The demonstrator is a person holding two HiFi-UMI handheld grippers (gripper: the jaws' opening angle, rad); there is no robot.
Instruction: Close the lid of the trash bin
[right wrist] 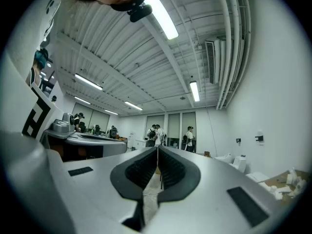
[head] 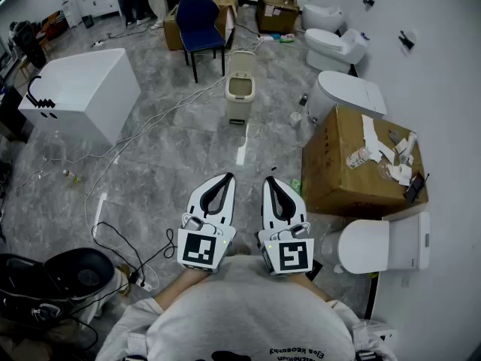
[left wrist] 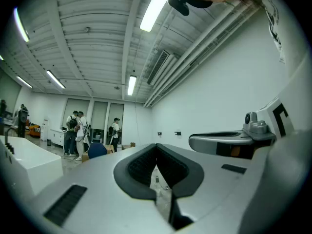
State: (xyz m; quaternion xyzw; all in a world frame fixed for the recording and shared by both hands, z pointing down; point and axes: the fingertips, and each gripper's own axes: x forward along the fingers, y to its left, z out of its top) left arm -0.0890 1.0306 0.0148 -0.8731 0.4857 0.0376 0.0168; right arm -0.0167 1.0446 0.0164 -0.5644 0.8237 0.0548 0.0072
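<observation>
The beige pedal trash bin [head: 240,92] stands on the grey floor some way ahead, with its lid [head: 242,62] raised upright behind the open mouth. My left gripper [head: 228,177] and right gripper [head: 268,180] are side by side close to my body. Both point level toward the bin and are far short of it. Each is shut with nothing between the jaws. In the left gripper view the left gripper [left wrist: 156,146] has its dark pads closed together. The right gripper [right wrist: 157,148] looks the same in the right gripper view. I cannot make out the bin in either gripper view.
A blue chair [head: 201,22] stands behind the bin and a white tub [head: 83,89] sits at the left. A cardboard box [head: 361,168] and toilets [head: 340,45] [head: 383,247] line the right wall. Cables [head: 113,201] cross the floor, and black equipment [head: 75,273] lies near left. People stand at the back.
</observation>
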